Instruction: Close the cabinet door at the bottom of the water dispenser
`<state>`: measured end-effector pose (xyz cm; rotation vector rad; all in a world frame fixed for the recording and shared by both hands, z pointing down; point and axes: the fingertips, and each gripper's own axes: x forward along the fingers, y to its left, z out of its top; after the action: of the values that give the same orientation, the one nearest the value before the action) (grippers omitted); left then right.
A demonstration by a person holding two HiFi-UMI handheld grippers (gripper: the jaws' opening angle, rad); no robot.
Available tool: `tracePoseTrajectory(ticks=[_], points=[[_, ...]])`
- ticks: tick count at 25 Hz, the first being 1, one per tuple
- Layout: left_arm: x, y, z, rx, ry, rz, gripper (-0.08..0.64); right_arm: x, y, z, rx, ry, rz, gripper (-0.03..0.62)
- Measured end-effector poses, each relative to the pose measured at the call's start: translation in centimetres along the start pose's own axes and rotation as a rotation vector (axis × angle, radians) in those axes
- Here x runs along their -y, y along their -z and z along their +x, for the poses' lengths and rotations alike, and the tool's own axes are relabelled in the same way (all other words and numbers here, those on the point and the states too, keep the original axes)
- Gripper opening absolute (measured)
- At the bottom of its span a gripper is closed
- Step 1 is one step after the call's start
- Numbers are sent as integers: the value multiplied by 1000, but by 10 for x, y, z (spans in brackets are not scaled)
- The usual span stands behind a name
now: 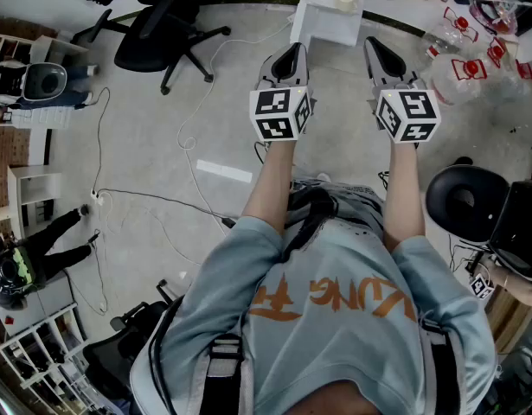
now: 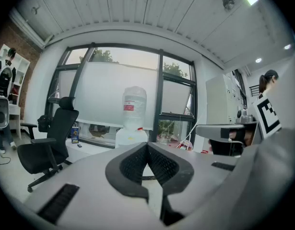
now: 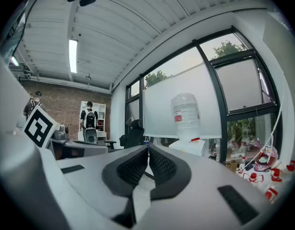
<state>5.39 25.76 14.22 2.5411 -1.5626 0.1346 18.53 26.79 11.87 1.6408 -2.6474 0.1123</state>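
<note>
orange shirt print [image 1: 335, 299] illegible, bottle label [image 2: 129, 107] unreadable

White water dispenser [image 2: 131, 137] stands upright, clear bottle [image 2: 134, 107] on top.

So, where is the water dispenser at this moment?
Head view, top centre: the water dispenser stands between a black office chair on its left and water bottles on its right.

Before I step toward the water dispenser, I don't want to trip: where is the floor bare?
Bare floor runs straight ahead to the water dispenser, between cables at left, below the office chair, and water bottles at right. A black stool crowds the near right.
</note>
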Motion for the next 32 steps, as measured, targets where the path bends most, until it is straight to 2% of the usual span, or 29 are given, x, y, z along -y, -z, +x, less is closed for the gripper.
tracePoseTrajectory(ticks=[7, 15, 20, 25, 32], points=[[-13, -7, 3, -7, -14, -7, 20, 9, -7, 9, 31, 35, 64, 29], [-48, 7, 5, -9, -67, -58, 20, 8, 8, 25, 4, 49, 59, 29], [-68, 16, 22, -7, -69, -85, 20, 15, 16, 45, -7, 68, 47, 29], [-94, 21, 46, -25, -71, -79, 20, 28, 20, 85, -6, 79, 65, 29], [-181, 31, 83, -108, -145, -68, 20, 20, 30, 179, -15, 52, 116, 29]])
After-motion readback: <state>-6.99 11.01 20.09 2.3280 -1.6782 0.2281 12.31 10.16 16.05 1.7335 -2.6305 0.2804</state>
